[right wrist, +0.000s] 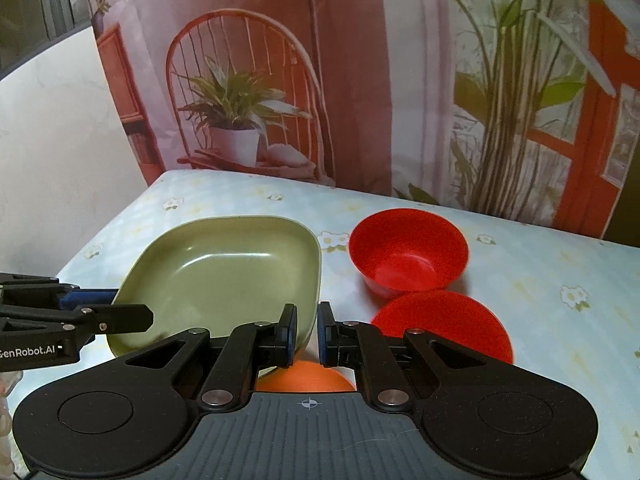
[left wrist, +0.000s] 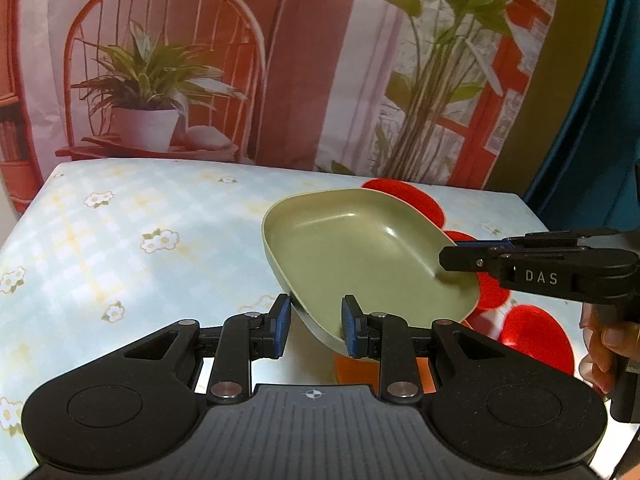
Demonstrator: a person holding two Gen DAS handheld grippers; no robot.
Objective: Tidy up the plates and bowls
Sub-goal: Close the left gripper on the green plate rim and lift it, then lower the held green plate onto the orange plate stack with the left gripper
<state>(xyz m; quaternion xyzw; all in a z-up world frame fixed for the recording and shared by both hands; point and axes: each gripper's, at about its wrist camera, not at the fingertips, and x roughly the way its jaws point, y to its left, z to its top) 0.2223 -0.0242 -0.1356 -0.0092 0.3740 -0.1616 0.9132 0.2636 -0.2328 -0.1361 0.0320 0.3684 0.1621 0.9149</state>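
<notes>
Grippers first, since they sit nearest the lenses. My left gripper [left wrist: 314, 322] has its blue pads straddling the near rim of the green dish [left wrist: 360, 256]; the right-hand pad is on the wall, but there's a visible gap at the other pad, so I honestly can't tell whether it's clamped. My right gripper [right wrist: 307, 330] is nearly closed and pinches the dish's corner, one finger inside the rim and one outside. So I'd say the dish is carried by both tools, tilted, and it looks raised off the flowered tablecloth [left wrist: 120, 232], though I can't confirm the gap underneath.

Right below the dish there's an orange plate or bowl [right wrist: 306, 376], mostly hidden, so I can't say which. Just past it in the right wrist view sits a red bowl [right wrist: 444, 326], and behind that a second red bowl [right wrist: 408, 250] standing upright, the two close together. Farthest back is a printed backdrop [right wrist: 248, 120] of a chair and plants.

My read: this is the carry step for the green dish, with stacking not yet done. The next move calls for keeping both hands in sync so the dish doesn't twist, leveling it, then setting it down somewhere clear of the red bowls before letting go.
</notes>
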